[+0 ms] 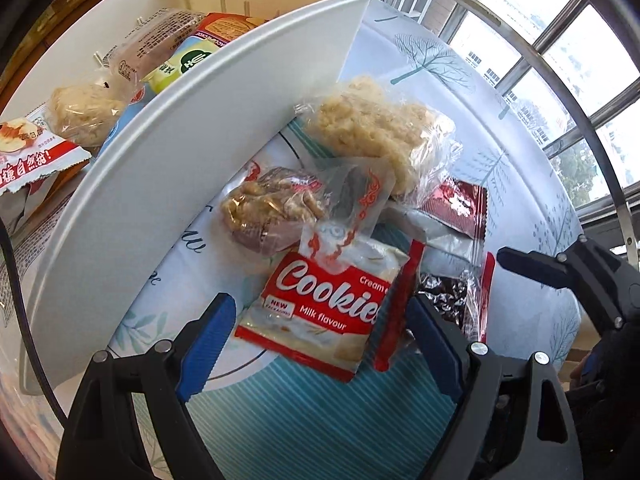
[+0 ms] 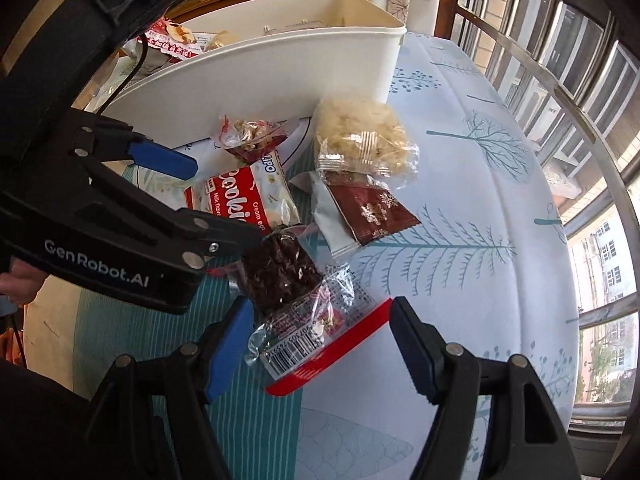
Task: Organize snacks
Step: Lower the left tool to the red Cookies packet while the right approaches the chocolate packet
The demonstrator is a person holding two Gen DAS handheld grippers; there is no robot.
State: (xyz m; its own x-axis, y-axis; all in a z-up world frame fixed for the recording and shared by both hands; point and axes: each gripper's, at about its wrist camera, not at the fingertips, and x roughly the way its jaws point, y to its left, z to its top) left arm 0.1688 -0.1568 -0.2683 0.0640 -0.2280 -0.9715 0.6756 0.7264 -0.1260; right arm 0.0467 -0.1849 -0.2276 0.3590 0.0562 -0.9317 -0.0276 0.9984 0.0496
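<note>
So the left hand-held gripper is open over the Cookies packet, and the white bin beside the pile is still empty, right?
Not quite. The left hand-held gripper does stand open over the Cookies packet, but the white bin is not empty: the left wrist view shows several snack packets already lying inside it.

Home: tablecloth (image 2: 460,208), barred window (image 2: 560,80)

Bin (image 1: 224,128) contents partly hidden
</note>
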